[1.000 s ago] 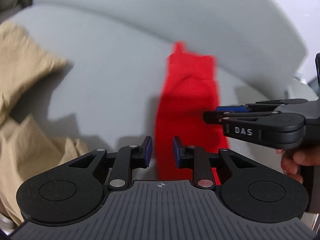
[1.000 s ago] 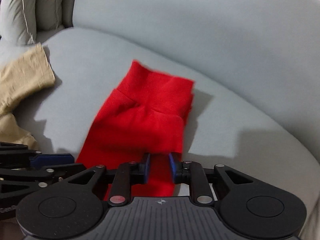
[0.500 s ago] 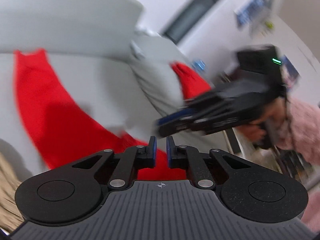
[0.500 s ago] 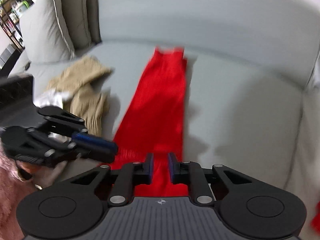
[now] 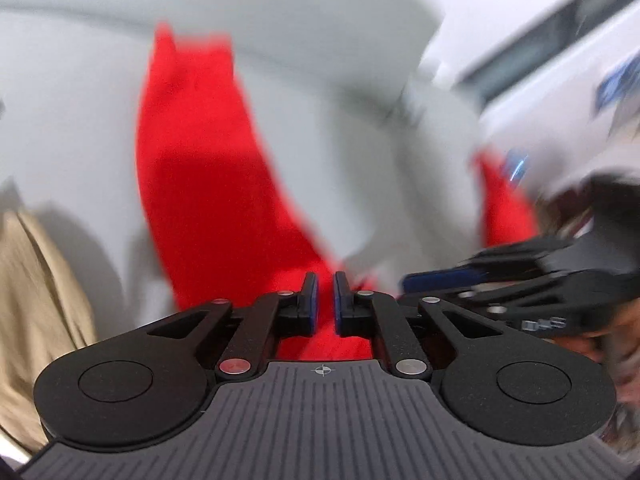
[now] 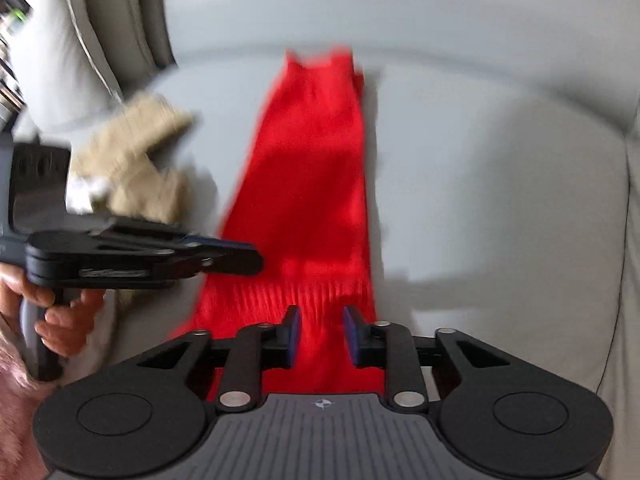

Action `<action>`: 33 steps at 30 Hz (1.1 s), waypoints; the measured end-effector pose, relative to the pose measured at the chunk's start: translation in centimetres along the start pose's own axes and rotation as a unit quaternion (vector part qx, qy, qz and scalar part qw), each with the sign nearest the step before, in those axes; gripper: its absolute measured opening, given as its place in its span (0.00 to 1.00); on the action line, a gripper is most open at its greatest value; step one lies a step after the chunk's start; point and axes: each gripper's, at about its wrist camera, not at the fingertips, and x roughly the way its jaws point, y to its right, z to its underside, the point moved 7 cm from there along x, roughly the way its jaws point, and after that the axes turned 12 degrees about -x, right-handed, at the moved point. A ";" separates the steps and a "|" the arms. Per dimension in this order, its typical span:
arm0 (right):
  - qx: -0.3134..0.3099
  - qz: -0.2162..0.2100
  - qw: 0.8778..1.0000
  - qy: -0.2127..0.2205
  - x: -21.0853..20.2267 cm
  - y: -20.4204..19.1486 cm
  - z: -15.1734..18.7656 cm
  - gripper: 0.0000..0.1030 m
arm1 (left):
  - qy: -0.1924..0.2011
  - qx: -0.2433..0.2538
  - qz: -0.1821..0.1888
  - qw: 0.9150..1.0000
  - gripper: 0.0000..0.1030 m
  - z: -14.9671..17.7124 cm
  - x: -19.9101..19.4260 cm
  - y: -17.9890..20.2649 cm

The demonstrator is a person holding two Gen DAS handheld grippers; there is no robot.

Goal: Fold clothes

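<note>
A long red garment (image 6: 316, 168) lies stretched out on the grey sofa seat (image 6: 480, 200), its far end near the backrest. It also shows in the left wrist view (image 5: 200, 168). My left gripper (image 5: 323, 300) is nearly closed, with red cloth between its pads at the garment's near end. My right gripper (image 6: 319, 334) is part open over the garment's ribbed near edge, with red cloth showing in the gap. The left gripper shows side-on in the right wrist view (image 6: 224, 258). The right gripper shows side-on in the left wrist view (image 5: 440, 280). Both views are blurred.
A crumpled beige garment (image 6: 140, 160) lies on the seat left of the red one, also in the left wrist view (image 5: 36, 300). A grey cushion (image 6: 68, 60) stands at the far left. The sofa backrest (image 6: 400, 8) curves behind. Another red item (image 5: 504, 208) shows at right.
The red garment has been pulled out long towards me. My right gripper has opened wider. The left wrist view has swung back towards the seat.
</note>
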 end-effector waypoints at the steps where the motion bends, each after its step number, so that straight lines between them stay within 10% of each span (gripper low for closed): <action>1: -0.003 0.007 1.000 0.013 0.2 0.5 -1.1 0.41 | 0.027 -0.022 -0.009 0.999 0.17 -1.0 -0.3 -0.7; 4: -0.004 0.024 0.998 0.056 2.4 2.2 -5.3 0.44 | 0.093 -0.068 -0.073 0.991 0.17 -3.0 -1.2 -3.6; 15: -0.004 0.068 0.996 0.055 15.6 5.8 -12.0 0.63 | 0.080 -0.057 -0.127 0.987 0.17 -3.0 0.3 -4.3; 19: -0.009 0.027 0.997 0.068 15.8 5.0 -12.1 0.18 | 0.083 -0.063 -0.136 0.985 0.17 -3.7 1.0 -3.9; 26: -0.122 0.052 0.982 0.135 9.0 1.5 -12.9 0.15 | 0.120 -0.028 -0.156 0.980 0.17 -2.3 -0.5 -2.5; 33: -0.215 0.049 0.945 0.241 -4.6 -5.2 -8.5 0.15 | 0.234 0.023 -0.224 0.946 0.17 3.2 -8.4 3.3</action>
